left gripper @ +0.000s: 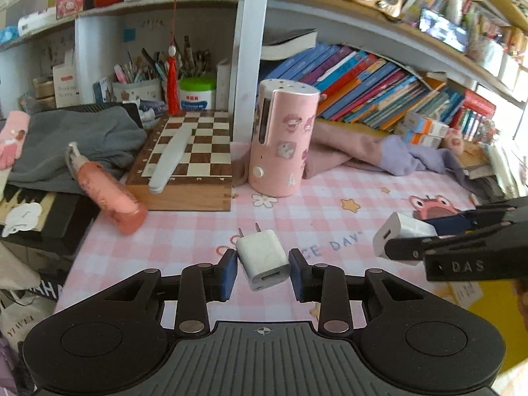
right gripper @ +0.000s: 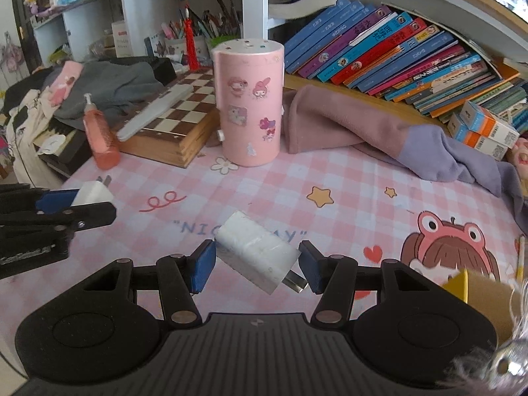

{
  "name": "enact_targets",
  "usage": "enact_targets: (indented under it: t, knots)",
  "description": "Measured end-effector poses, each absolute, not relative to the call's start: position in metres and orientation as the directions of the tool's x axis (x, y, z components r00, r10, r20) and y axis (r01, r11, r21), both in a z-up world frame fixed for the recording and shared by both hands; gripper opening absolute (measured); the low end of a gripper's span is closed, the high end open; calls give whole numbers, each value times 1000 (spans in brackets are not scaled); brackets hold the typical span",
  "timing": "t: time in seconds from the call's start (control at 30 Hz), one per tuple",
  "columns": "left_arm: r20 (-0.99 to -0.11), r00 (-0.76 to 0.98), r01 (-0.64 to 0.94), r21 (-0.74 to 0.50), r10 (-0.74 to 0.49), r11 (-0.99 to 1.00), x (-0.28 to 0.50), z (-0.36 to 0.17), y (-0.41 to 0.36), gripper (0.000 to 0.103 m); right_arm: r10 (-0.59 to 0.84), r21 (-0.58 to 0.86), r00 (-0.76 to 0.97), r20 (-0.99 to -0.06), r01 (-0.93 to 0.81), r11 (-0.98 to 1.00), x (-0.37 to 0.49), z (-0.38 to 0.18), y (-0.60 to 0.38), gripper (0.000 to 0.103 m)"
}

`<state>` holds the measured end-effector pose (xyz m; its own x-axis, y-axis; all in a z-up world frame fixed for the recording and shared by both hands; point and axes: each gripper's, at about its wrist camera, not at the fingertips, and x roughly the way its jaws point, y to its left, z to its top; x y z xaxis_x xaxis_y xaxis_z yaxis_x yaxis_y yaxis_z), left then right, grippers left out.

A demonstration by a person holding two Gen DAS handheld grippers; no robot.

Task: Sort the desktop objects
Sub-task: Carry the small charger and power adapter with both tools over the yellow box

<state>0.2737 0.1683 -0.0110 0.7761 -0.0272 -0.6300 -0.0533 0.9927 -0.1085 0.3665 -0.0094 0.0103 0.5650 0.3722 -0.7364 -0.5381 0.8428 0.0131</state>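
My left hand-held gripper [left gripper: 263,269] clamped on small white charger [left gripper: 263,259], prongs forward, lifted above worktop [left gripper: 330,204]; my right hand-held gripper [right gripper: 256,262] gripping bigger white charger [right gripper: 255,253], tilted, also off pink checked mat; farther back pink canister [left gripper: 283,138], chessboard [left gripper: 188,151], books [left gripper: 373,82]

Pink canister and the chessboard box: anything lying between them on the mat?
Nothing; the right wrist view shows only bare checked mat in the narrow gap between the pink canister and the chessboard box.
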Motion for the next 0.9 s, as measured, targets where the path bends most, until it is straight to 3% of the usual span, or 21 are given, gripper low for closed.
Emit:
enact_targets:
  t: [0.57,0.9]
  knots:
    - [-584,802,15,-185,-123,983,172,16,164,32,377,58,620,-689,-470,881,250,37,-20,52]
    - [-587,796,59,-169,-149,984,110,20,162,32,374,104,616,-693,-427,898,178,32,-26,52]
